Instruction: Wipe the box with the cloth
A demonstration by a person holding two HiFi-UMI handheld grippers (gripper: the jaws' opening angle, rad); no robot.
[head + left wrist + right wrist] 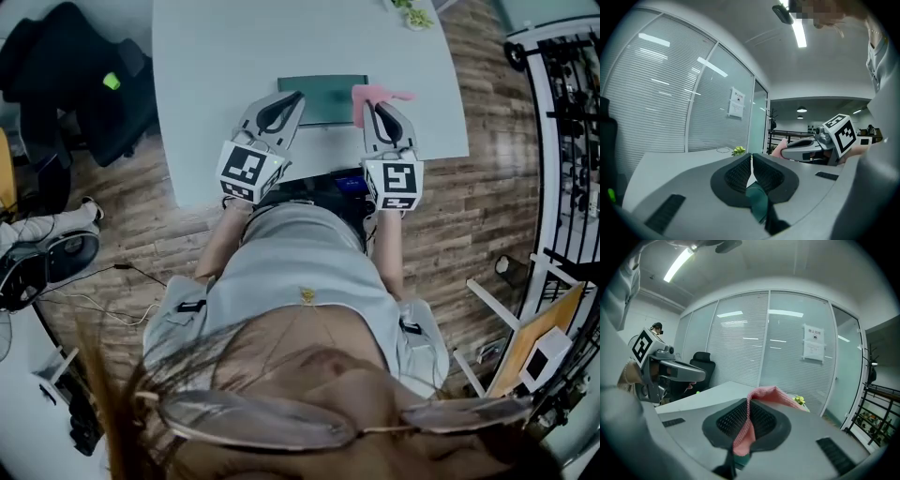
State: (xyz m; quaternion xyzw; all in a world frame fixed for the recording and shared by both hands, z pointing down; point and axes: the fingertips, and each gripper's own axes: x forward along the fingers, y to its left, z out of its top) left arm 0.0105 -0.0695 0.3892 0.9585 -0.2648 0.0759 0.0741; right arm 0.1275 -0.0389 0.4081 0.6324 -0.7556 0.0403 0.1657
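- Box (323,98), flat and dark green, lies at the near edge of the table (216,56), upper centre of the head view, between the two grippers.
- Left gripper (295,96) has its tip at the box's left end; its own view shows the jaws together, only a thin slit between the pads, and nothing clamped.
- In that view a strip of green box (757,199) shows low in the gap behind the pads.
- Right gripper (378,105) sits at the box's right end, jaws clamped on the pink cloth (361,105).
- In the right gripper view the cloth (764,392) arches over the jaw tips and hangs down between the pads.
- Each gripper shows in the other's view: the right one (783,151) at middle right, the left one (701,376) at middle left.
- A small plant (412,14) stands at the table's far right corner.
- A black chair (84,84) is on the floor at upper left.
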